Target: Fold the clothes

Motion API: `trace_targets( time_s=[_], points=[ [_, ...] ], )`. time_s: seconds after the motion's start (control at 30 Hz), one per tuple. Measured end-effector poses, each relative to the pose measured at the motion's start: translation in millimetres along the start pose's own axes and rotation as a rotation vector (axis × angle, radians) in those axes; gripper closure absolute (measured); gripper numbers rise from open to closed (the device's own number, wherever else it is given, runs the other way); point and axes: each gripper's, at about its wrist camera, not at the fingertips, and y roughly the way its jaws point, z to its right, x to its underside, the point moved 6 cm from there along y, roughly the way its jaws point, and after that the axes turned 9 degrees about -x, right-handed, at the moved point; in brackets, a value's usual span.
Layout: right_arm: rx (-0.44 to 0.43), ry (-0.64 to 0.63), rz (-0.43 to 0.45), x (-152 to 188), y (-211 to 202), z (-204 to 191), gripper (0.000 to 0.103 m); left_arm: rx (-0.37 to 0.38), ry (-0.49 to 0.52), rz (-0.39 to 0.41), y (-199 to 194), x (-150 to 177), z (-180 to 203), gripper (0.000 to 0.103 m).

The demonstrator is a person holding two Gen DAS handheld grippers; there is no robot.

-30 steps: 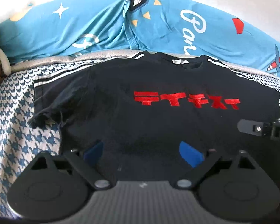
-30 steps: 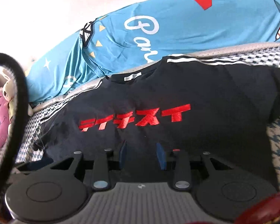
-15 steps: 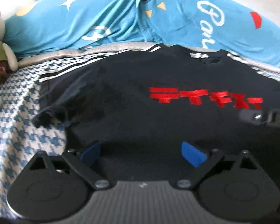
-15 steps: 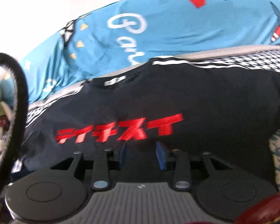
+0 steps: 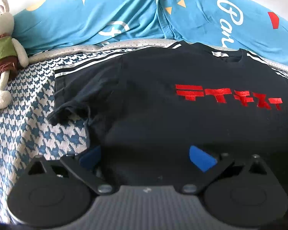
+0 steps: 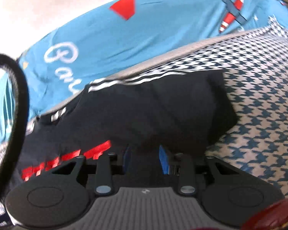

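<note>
Spreading wider over the black cotton T-shirt with red lettering (image 5: 163,115), the left tool (image 5: 146,157) should pinch the rumpled sleeve edge; the right tool (image 6: 145,159) hangs half-parted, empty.

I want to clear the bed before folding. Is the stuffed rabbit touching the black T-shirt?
Apart. The left wrist view shows the stuffed rabbit at the far left, with a stretch of houndstooth sheet bare between it and the black T-shirt sleeve.

The right claw (image 6: 145,158), partly parted, hovers over the black T-shirt (image 6: 163,115).
</note>
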Motion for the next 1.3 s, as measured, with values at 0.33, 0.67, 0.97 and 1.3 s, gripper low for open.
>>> trace_targets(
  time_s=[0.33, 0.67, 0.97, 1.3],
  points=[
    [-0.190, 0.207, 0.135, -42, -17, 51, 0.069, -0.012, 0.010, -0.008, -2, 2, 3, 0.000],
    [0.063, 0.200, 0.099, -44, -19, 83, 0.073, -0.019, 0.007, -0.015, -1, 2, 2, 0.000],
    [0.045, 0.293, 0.151, -50, -28, 101, 0.069, -0.021, 0.009, -0.014, -1, 2, 3, 0.000],
    [-0.025, 0.253, 0.217, -62, -16, 96, 0.051, -0.025, 0.010, -0.014, -1, 2, 4, 0.000]
  ],
)
